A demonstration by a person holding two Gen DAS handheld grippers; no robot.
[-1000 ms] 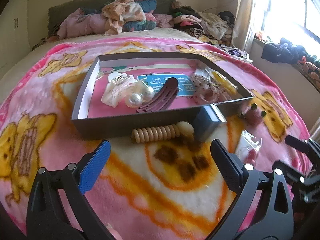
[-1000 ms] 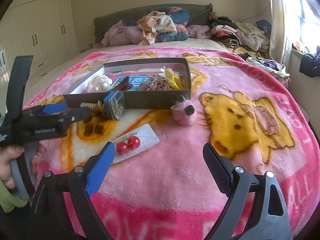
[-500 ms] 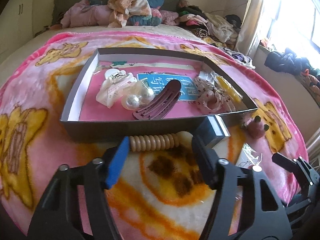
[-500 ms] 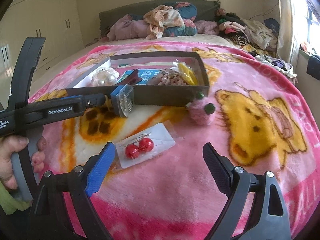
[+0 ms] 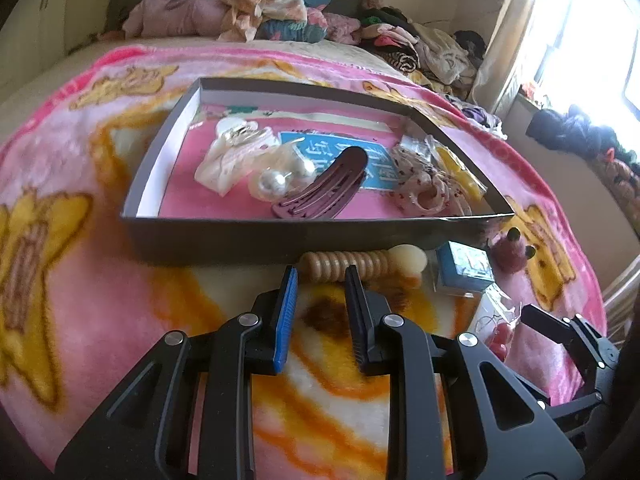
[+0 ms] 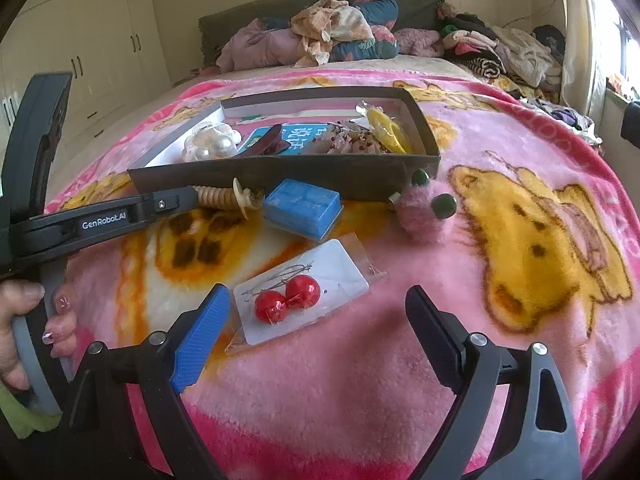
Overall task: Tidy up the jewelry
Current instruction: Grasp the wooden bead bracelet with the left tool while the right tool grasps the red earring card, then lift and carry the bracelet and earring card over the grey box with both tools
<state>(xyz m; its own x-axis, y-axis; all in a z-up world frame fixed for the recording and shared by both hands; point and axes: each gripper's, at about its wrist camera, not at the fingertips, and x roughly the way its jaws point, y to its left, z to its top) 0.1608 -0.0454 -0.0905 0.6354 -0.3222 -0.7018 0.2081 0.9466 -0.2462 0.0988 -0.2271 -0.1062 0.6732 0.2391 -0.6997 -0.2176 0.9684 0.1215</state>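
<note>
Change, left gripper (image 5: 320, 276): its fingers were spread wide a second ago; now they stand close with a narrow gap, tips at the near end of the wooden bead bracelet (image 5: 346, 266). Whether they touch it cannot be told.
Change, right gripper (image 6: 316, 320): fingers wide apart as before, holding nothing; it has drawn nearer the red earrings card (image 6: 300, 298), which lies on the blanket just ahead between them.
Change, blue box (image 6: 303, 207): stood on edge earlier, now lies flat.
Bed: a pink blanket (image 6: 500, 320) with yellow bear prints covers it; clothes are heaped at the headboard.
Room: pale wardrobe doors to the left, bright window to the right.
Tray (image 5: 248, 236): dark, shallow, on the blanket; inside lie a maroon hair clip (image 5: 324, 190), pearl pieces (image 5: 276, 182) and a scrunchie (image 5: 424, 190).
Pink pom-pom (image 6: 420, 210): by the tray's near right corner.
Hard to see: the window is blown out white; the bracelet's near end is hidden behind the left fingers.
</note>
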